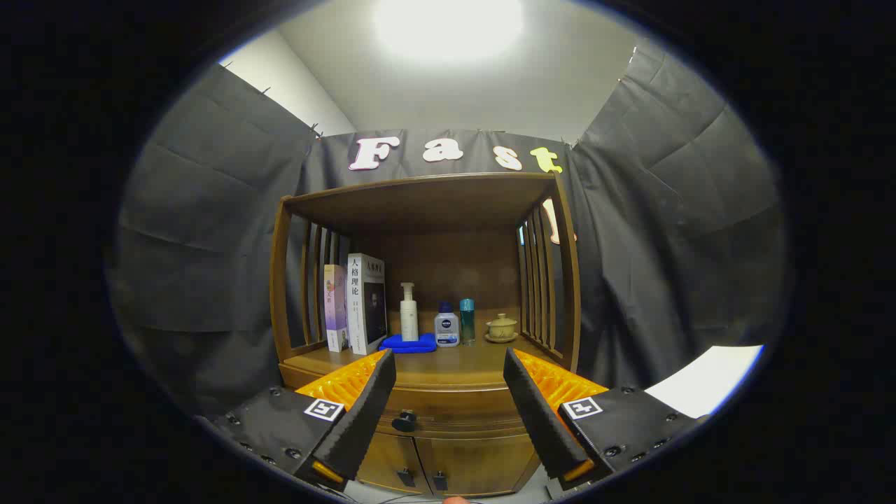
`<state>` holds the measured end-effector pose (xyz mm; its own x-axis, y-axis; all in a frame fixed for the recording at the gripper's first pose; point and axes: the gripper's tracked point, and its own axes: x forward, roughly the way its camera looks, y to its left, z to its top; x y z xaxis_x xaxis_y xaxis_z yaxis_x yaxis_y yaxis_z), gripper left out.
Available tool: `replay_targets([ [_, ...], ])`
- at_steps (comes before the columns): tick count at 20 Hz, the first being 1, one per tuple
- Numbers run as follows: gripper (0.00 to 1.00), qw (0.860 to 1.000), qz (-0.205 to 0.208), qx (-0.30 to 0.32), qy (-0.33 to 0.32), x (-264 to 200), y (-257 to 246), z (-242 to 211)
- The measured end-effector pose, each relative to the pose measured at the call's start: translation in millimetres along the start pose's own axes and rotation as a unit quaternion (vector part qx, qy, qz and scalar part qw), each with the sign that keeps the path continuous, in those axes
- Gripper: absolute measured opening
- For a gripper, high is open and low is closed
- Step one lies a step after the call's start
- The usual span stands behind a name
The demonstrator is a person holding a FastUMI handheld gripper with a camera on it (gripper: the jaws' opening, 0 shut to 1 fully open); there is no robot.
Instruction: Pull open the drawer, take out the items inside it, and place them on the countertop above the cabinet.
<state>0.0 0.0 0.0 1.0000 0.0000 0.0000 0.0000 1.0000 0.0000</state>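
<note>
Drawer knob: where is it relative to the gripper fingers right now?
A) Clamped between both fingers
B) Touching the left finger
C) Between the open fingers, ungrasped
C: the drawer knob sits in the gap of the open gripper, on the closed drawer front, neither finger touching it.

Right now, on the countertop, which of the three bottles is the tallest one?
The white pump bottle, standing behind the blue cloth. It is taller than the squat bottle and the teal bottle beside it. The gripper is open.
</note>
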Motion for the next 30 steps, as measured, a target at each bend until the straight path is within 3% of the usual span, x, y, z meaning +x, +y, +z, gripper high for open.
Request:
replay_targets([
  [19, 0.97, 1.0, 0.009, -0.001, -0.001, -1.0, 0.3, -1.7],
  [30, 0.97, 1.0, 0.018, 0.003, 0.021, 45.0, 27.0, -24.3],
])
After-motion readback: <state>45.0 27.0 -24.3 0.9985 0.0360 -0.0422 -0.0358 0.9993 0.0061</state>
